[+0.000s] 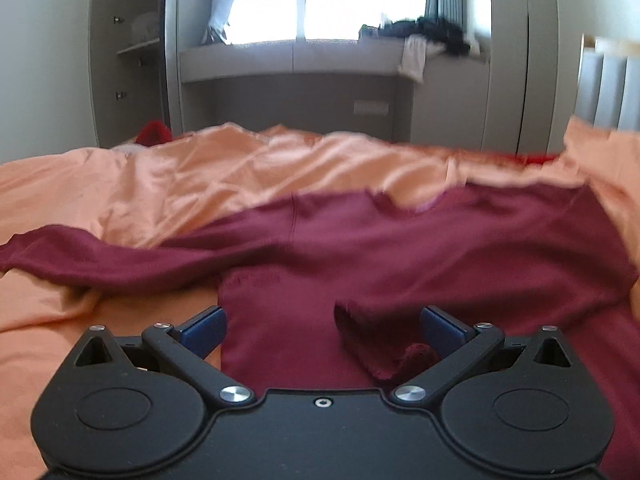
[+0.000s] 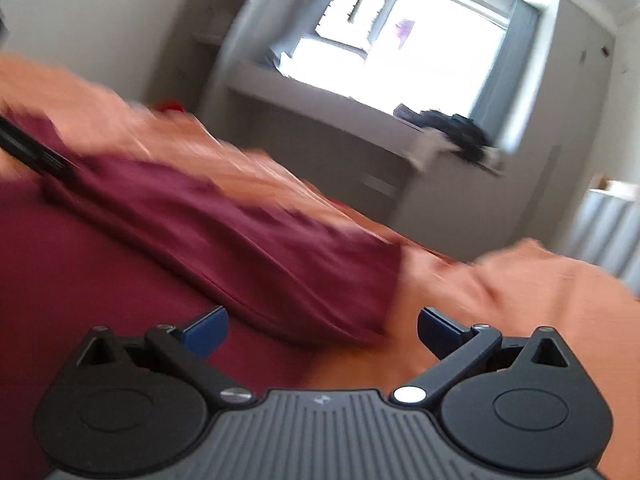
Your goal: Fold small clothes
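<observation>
A maroon long-sleeved top [image 1: 400,256] lies spread on an orange bedsheet [image 1: 180,176], one sleeve stretching left. My left gripper [image 1: 322,330] is open, low over the garment's near hem, where a small fold of cloth [image 1: 360,340] stands up between the blue pads [image 1: 204,330]. In the blurred, tilted right wrist view the same maroon top [image 2: 224,232] crosses the orange sheet [image 2: 520,292]. My right gripper [image 2: 322,330] is open over the garment's edge, holding nothing. A dark part of the other gripper [image 2: 32,152] shows at the far left.
A grey window bench [image 1: 296,60] stands beyond the bed with dark clothes piled [image 1: 432,32] on its right end. A red item [image 1: 154,132] sits at the bed's far left edge. A white radiator [image 1: 608,84] is on the right wall.
</observation>
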`<state>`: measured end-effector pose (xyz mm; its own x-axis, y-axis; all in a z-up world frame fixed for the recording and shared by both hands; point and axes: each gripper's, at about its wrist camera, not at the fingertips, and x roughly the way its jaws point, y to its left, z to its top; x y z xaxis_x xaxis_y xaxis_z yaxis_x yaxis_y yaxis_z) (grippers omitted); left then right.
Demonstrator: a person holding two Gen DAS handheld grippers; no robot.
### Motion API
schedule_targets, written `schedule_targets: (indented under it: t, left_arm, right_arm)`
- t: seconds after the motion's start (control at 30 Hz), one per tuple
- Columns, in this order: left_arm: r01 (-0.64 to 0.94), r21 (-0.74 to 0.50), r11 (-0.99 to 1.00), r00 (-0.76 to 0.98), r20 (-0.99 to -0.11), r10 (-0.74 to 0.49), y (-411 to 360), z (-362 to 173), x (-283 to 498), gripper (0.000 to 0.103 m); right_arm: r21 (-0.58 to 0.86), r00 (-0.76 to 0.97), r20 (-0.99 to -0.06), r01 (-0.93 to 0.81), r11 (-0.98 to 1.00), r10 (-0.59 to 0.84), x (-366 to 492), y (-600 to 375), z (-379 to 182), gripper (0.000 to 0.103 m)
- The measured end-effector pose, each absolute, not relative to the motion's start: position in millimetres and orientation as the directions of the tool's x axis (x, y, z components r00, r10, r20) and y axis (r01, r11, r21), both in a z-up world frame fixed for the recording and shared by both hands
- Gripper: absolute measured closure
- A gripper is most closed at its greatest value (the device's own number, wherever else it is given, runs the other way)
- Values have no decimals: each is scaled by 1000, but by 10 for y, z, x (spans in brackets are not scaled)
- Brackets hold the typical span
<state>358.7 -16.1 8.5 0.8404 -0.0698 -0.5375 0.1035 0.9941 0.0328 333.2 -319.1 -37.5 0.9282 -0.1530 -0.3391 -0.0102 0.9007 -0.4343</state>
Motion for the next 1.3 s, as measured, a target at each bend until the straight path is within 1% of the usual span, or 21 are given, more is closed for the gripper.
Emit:
schedule_targets:
  t: [0.1, 0.17, 0.27, 0.3, 0.37, 0.43, 0.47, 0.53, 0.57, 0.63, 0.7, 0.73, 0.9, 0.97, 1.0, 1.07, 1.1, 1.13, 1.17, 1.27, 1.3]
  left_arm:
    - [104, 34, 994, 831, -551, -68, -150, 7, 3571, 0]
    - [101, 20, 995, 829, -554, -73, -118, -19, 3564, 0]
    - [100, -9, 995, 826, -557, -89, -74, -42, 3574, 0]
    - [101, -18, 995, 825, -558, -94, -61, -45, 3575, 0]
    - [103, -34, 994, 823, -558, -105, -39, -50, 3579, 0]
    - [106, -47, 993, 822, -558, -114, -21, -56, 3583, 0]
    - [107, -51, 993, 822, -558, -117, -21, -57, 3576, 0]
    - [108, -51, 993, 821, -559, -118, -22, -56, 3568, 0]
    - [108, -49, 993, 821, -559, -117, -25, -57, 3564, 0]
    - [106, -38, 994, 822, -558, -109, -38, -69, 3563, 0]
    - [108, -14, 994, 823, -559, -97, -78, -87, 3556, 0]
    - [107, -4, 994, 827, -555, -91, -89, -90, 3548, 0]
    - [93, -31, 995, 844, -528, -95, -37, -73, 3497, 0]
    - [74, -53, 996, 860, -501, -91, 15, -31, 3423, 0]
    - [66, -65, 996, 872, -482, -89, 54, 5, 3376, 0]
    - [41, -74, 996, 894, -442, -69, 160, 93, 3287, 0]
    - [15, -72, 997, 906, -422, -44, 242, 146, 3251, 0]
    - [-20, -66, 998, 911, -411, -9, 324, 193, 3241, 0]
    - [-58, -62, 996, 911, -411, 27, 414, 237, 3257, 0]
    - [-197, -78, 977, 888, -436, 145, 840, 361, 3390, 0]
    - [-235, -85, 968, 876, -450, 173, 998, 387, 3453, 0]
  right_arm:
    - [-505, 909, -353, 14, 863, -221, 3533, -3382, -538, 18]
    - [-515, 908, -357, 3, 857, -218, 3646, -3443, -602, 23]
    - [-577, 916, -341, -28, 816, -210, 3703, -3434, -700, 36]
    - [-603, 919, -329, -27, 797, -218, 3742, -3411, -739, 44]
    - [-636, 928, -301, -25, 771, -218, 3768, -3410, -858, 54]
    - [-657, 925, -303, -28, 753, -230, 3785, -3378, -892, 82]
    - [-659, 923, -303, -24, 752, -236, 3776, -3373, -898, 86]
    - [-615, 933, -284, 0, 788, -221, 3732, -3427, -843, 94]
    - [-556, 934, -288, 17, 831, -212, 3718, -3485, -773, 95]
    - [-329, 926, -344, 38, 943, -158, 3713, -3702, -628, 97]
    - [-155, 904, -415, 46, 987, -107, 3803, -3874, -637, 97]
    - [-120, 895, -435, 44, 992, -92, 3838, -3895, -675, 97]
    - [-150, 892, -440, 42, 988, -105, 3833, -3779, -698, 97]
    - [-147, 895, -435, 41, 988, -102, 3819, -3789, -682, 95]
    - [-134, 893, -441, 32, 990, -88, 3831, -3831, -684, 91]
    - [-116, 890, -452, 13, 993, -65, 3761, -3841, -672, 73]
    - [-126, 891, -450, 12, 992, -68, 3727, -3836, -664, 57]
    - [-135, 893, -445, 8, 991, -68, 3690, -3835, -653, 48]
    - [-141, 895, -440, 13, 990, -75, 3639, -3828, -628, 46]
    - [-108, 906, -418, 21, 994, -65, 3538, -3850, -534, 28]
    - [-102, 911, -407, 26, 994, -65, 3510, -3850, -502, 17]
